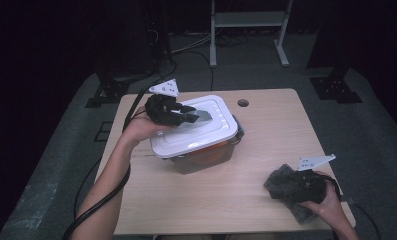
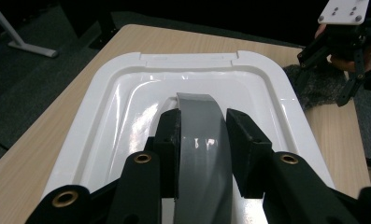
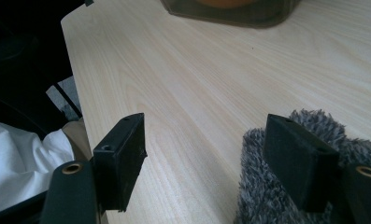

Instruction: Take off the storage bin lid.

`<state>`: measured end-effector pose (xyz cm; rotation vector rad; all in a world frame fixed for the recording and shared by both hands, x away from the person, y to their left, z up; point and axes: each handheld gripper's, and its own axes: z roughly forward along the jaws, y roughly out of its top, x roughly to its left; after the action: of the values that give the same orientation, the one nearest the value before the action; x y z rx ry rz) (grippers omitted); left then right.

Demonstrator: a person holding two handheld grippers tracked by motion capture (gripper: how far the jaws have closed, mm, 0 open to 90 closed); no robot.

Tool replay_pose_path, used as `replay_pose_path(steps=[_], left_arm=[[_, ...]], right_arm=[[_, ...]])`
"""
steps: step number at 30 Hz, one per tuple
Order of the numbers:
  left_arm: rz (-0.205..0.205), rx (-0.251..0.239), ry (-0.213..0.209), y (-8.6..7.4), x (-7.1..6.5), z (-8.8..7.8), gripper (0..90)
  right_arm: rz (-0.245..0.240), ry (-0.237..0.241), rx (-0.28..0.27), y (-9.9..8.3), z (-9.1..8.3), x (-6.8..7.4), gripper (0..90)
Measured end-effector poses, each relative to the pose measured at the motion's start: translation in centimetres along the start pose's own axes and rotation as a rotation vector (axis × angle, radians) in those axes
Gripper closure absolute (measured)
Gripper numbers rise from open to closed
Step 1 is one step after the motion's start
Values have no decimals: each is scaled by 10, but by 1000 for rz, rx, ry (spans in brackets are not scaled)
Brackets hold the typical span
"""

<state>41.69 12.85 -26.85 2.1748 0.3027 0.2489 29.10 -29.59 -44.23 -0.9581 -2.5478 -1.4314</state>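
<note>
Grey tape roll (image 2: 199, 140), shiny and curved, sits clamped edge-up in the left gripper (image 2: 202, 140) over the white lid (image 2: 103, 126) of the box on the table (image 1: 266, 130). Its lower part's cut off. Right gripper (image 3: 211, 158) gapes empty by the fuzzy grey cloth (image 3: 262, 186).

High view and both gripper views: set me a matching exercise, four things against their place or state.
Things:
1. left gripper
2. right gripper
3. grey fluffy cloth
4. white lid

Place or state:
A. lies on the table by the near right corner
B. shut on the grey tape roll
C. sits on top of the dark container
D. jaws open, over the cloth's edge

Pairs: 1-B, 2-D, 3-A, 4-C
</note>
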Motion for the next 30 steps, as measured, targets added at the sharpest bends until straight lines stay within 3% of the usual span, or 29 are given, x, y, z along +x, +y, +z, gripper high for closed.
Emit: replay_pose_path(steps=[30], left_arm=[[-26, 22, -23, -14, 11, 41, 668]], right_arm=[[-2, 7, 7, 0, 1, 0, 290]])
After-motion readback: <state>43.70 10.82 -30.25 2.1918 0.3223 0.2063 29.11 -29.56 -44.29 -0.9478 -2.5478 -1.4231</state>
